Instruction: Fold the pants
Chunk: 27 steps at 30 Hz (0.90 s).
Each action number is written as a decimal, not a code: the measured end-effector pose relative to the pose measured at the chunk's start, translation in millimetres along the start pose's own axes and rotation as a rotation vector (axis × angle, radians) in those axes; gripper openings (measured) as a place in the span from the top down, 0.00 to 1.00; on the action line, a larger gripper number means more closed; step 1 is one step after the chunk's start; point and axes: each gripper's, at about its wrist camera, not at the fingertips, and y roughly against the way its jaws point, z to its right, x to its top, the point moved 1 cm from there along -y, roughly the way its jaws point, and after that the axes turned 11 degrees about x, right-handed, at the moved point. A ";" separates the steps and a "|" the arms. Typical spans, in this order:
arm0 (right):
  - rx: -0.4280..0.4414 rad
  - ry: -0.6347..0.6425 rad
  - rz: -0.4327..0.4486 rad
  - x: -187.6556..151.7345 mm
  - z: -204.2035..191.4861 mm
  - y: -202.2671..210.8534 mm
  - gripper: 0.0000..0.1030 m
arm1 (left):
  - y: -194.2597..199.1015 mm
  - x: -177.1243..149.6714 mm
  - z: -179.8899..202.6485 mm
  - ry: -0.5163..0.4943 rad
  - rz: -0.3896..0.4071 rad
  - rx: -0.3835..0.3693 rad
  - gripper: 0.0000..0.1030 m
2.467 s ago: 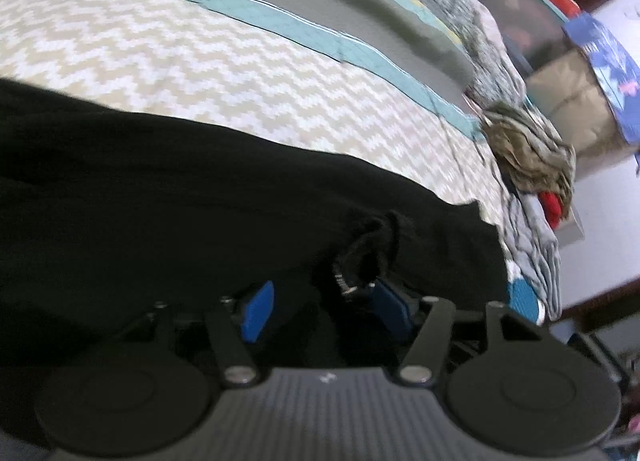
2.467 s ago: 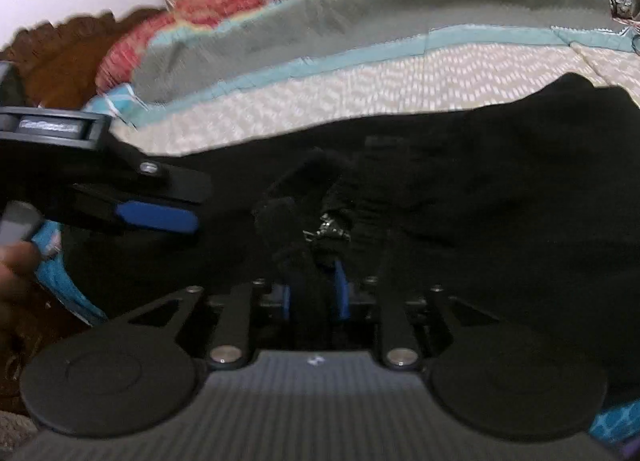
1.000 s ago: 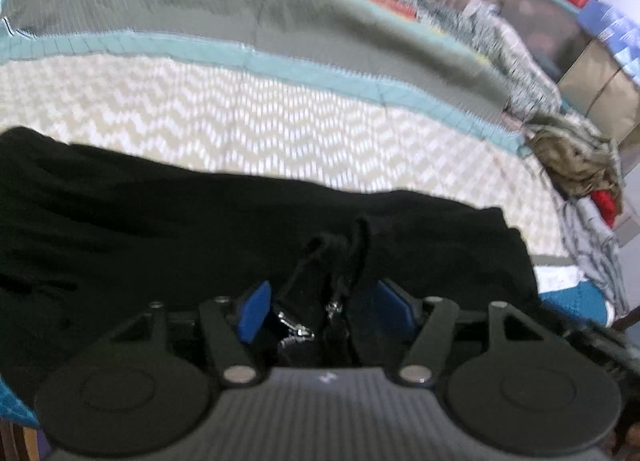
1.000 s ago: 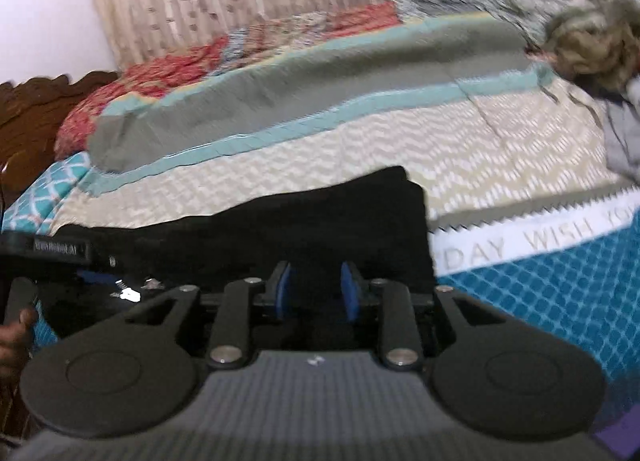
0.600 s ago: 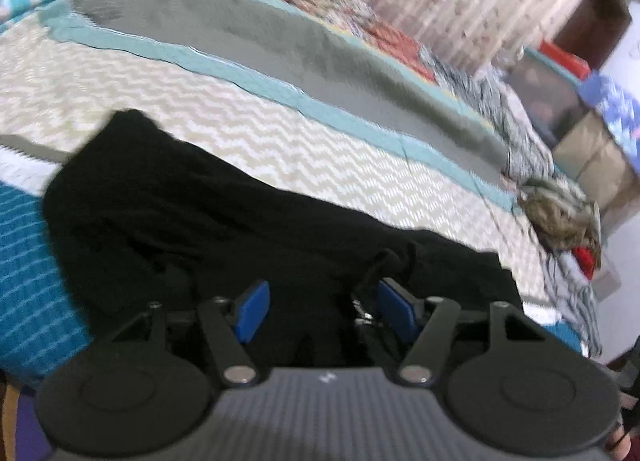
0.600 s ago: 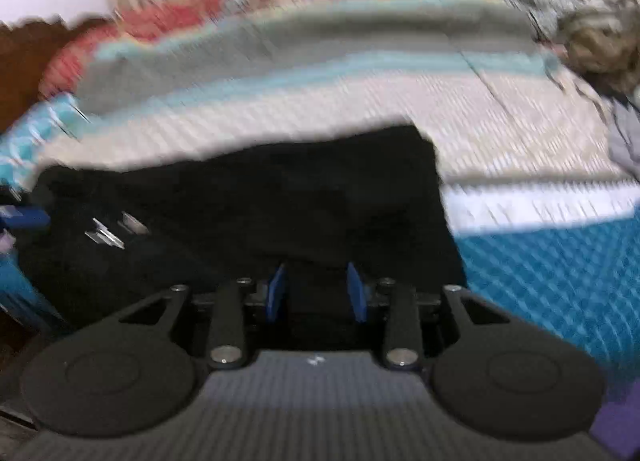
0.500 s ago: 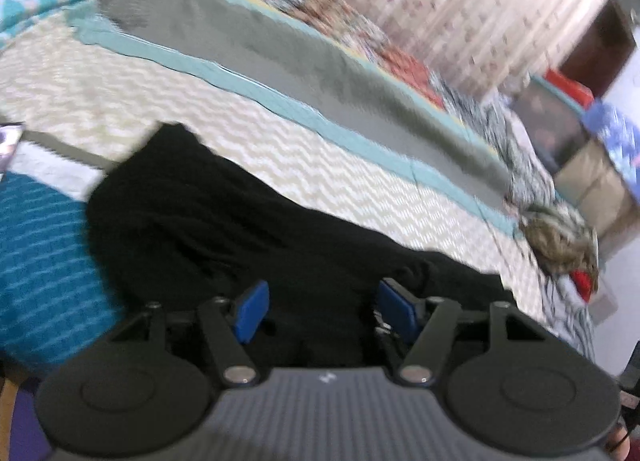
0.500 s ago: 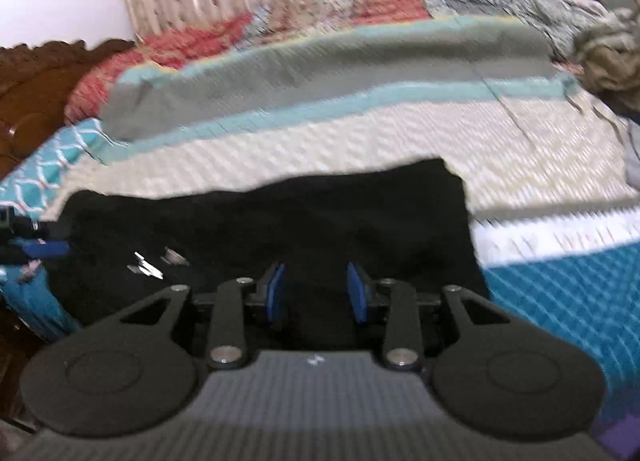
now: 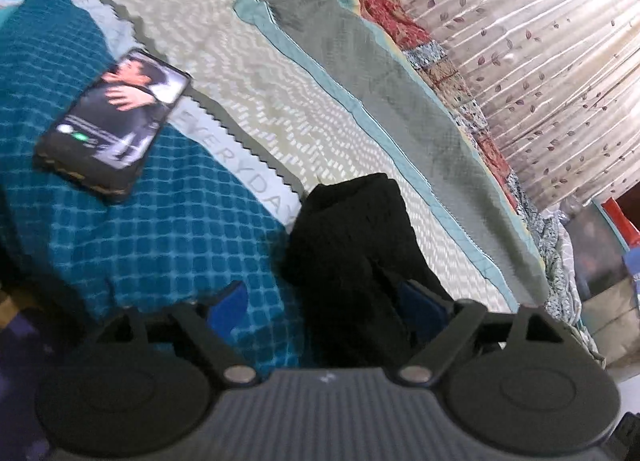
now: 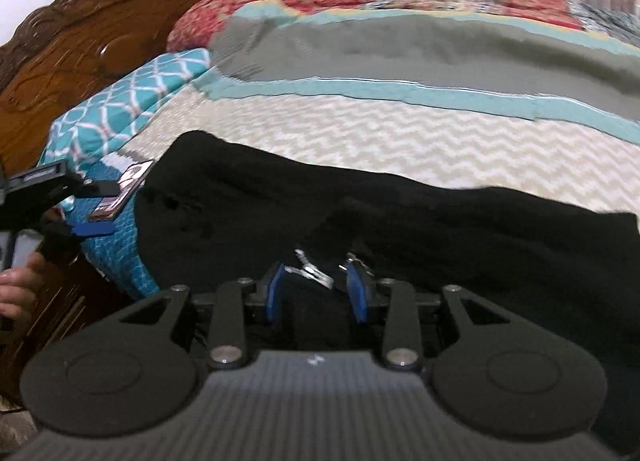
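Observation:
The black pants [image 10: 440, 229] lie lengthwise across the bedspread, with metal zipper pulls [image 10: 312, 273] near the front edge. My right gripper [image 10: 317, 295] hangs over those pulls. Its blue pads stand partly apart with black cloth between them, and I see no squeeze on it. In the left wrist view one end of the pants [image 9: 352, 245] reaches down by the right-hand pad. My left gripper [image 9: 324, 309] is opening wide; its left pad is over the blue blanket, clear of the cloth. The left gripper [image 10: 98, 208] also shows at the pants' left end.
A phone [image 9: 112, 129] with a lit screen lies on the blue checked blanket [image 9: 160, 229], left of the pants. A carved wooden headboard [image 10: 80, 41] and a teal pillow [image 10: 120, 109] stand at the left. A hand [image 10: 16, 285] holds the left tool. Curtains [image 9: 520, 41] hang behind the bed.
My left gripper let go of the bunched waist, opened wider and swung left to the pants' end near the phone. My right gripper moved left along the pants to the zipper pulls.

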 end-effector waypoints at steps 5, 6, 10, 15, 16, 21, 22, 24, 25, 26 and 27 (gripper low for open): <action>-0.029 -0.053 -0.050 2.0 6.4 -18.7 0.63 | -42.8 6.4 12.2 -0.011 -0.033 -0.040 0.04; -0.031 -0.068 -0.062 -0.1 8.6 -20.8 0.63 | -50.4 6.3 17.0 -0.026 -0.027 -0.035 0.02; -0.059 -0.134 -0.115 -6.4 18.1 -29.5 0.64 | -75.0 2.8 34.9 -0.128 0.017 0.036 0.33; -0.053 -0.084 -0.067 3.9 5.2 -16.0 0.64 | -58.0 0.0 47.9 -0.158 0.044 0.032 0.68; -0.042 -0.077 -0.048 7.2 3.1 -12.4 0.64 | -47.9 -3.0 55.6 -0.185 0.075 0.029 0.69; 0.000 -0.182 0.002 21.1 16.6 -8.2 0.64 | 0.3 -34.1 108.9 -0.426 0.231 -0.029 0.69; 0.006 -0.224 0.003 21.5 22.8 -8.6 0.64 | 6.9 -45.1 122.6 -0.493 0.259 -0.030 0.69; 0.013 -0.305 0.007 20.2 34.9 -7.1 0.64 | 12.5 -68.7 149.1 -0.624 0.298 -0.028 0.67; 0.023 -0.352 0.015 18.3 41.8 -5.2 0.64 | 11.6 -81.0 160.7 -0.683 0.307 -0.024 0.64; 0.034 -0.404 0.023 15.8 48.6 -3.0 0.64 | 8.4 -95.0 171.6 -0.744 0.309 -0.014 0.61; 0.044 -0.460 0.032 12.8 55.8 -0.3 0.63 | 3.4 -109.4 181.8 -0.806 0.301 -0.001 0.57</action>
